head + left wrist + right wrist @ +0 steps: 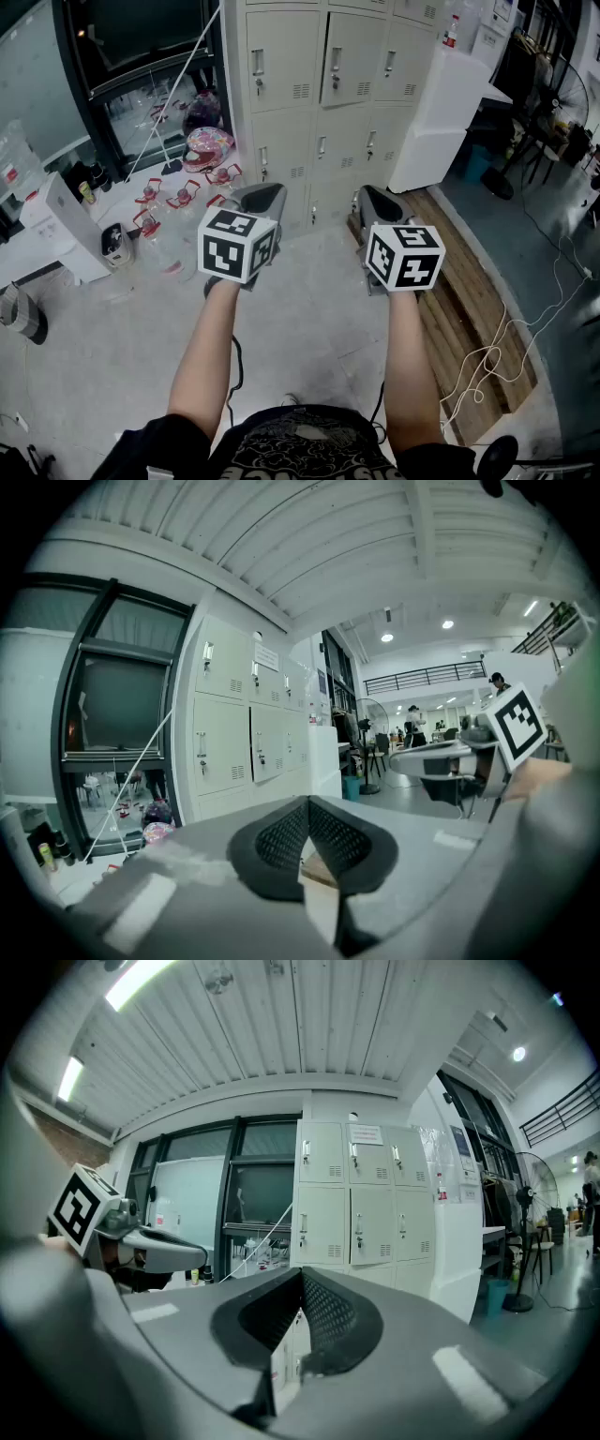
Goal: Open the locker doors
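Although the job is to get them open, the locker doors (291, 70) all look shut from where I stand, each cream panel with its small handle (258, 66) untouched. The middle door of the upper visible row sits a touch askew in the head view, and I cannot tell whether it is ajar. The lockers stand against the wall ahead of the person, well apart from both grippers, between a dark window (141, 66) on the left and a tall white cabinet (441, 103) on the right. The left gripper (258, 199) and the right gripper (380, 202) are held out side by side, pointing toward the lockers, and each has its jaws brought together with nothing between them. So none of the task seems done yet: the approach, the grip on a handle and every pull are all left. Off to the left, red-handled bits (178, 197) litter the pale floor (309, 309), and wooden boards (469, 291) lie along the right.
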A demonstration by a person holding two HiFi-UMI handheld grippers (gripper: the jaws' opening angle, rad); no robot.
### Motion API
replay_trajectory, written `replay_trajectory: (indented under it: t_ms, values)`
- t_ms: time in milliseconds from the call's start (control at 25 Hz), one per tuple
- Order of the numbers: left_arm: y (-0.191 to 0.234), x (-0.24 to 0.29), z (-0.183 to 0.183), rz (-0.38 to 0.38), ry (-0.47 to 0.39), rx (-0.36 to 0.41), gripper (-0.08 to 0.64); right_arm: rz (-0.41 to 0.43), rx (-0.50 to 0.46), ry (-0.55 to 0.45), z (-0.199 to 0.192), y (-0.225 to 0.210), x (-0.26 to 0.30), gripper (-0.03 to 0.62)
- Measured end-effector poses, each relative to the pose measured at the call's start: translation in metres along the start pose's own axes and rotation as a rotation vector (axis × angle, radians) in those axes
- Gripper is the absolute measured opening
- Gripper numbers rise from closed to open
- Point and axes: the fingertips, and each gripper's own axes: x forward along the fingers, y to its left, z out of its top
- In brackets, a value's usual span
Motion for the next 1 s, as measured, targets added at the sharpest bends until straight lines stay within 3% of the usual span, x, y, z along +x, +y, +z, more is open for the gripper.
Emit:
replay_trajectory:
  t_ms: [320, 1000]
  values:
    - [0.007, 0.009, -0.005, -0.031, 0.002, 0.037, 0.002, -0.017, 0.005, -0.019, -0.001, 0.004, 0.007, 0.002]
    - [0.019, 0.069, -0.005, -0.013, 0.011, 0.020, 0.002, 0.030, 0.019, -0.024, -0.010, -0.035, 0.054, 0.117]
